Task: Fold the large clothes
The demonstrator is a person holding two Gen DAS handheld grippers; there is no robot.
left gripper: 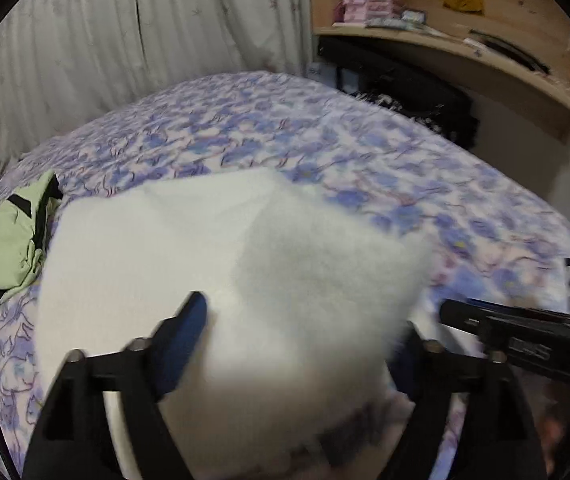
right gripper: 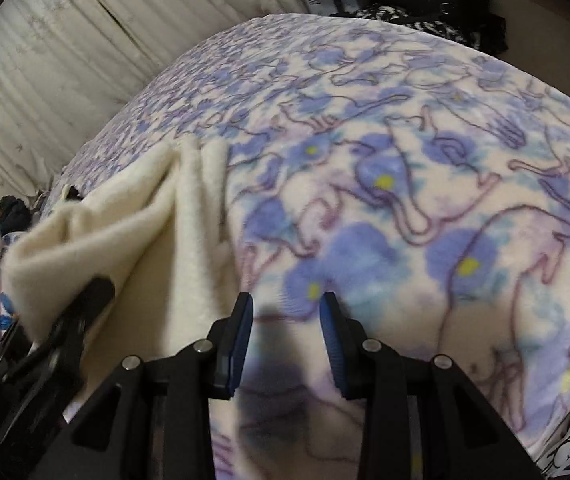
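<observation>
On the floral bedspread (left gripper: 365,152), a white fleece garment (left gripper: 225,248) is laid for folding, straddled by the wide, unclamped left gripper (left gripper: 301,320). Nothing is held in the part-open right gripper (right gripper: 287,300), kept over bare bedspread to the right.

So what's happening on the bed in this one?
A person is folding a cream fleece garment on a bed with a blue floral blanket, a pair of tongs in each hand. The left tongs stand wide open with the fleece lying loose between them. The right tongs are parted and empty over bare blanket, beside the garment. A green garment lies off to the side.
</observation>
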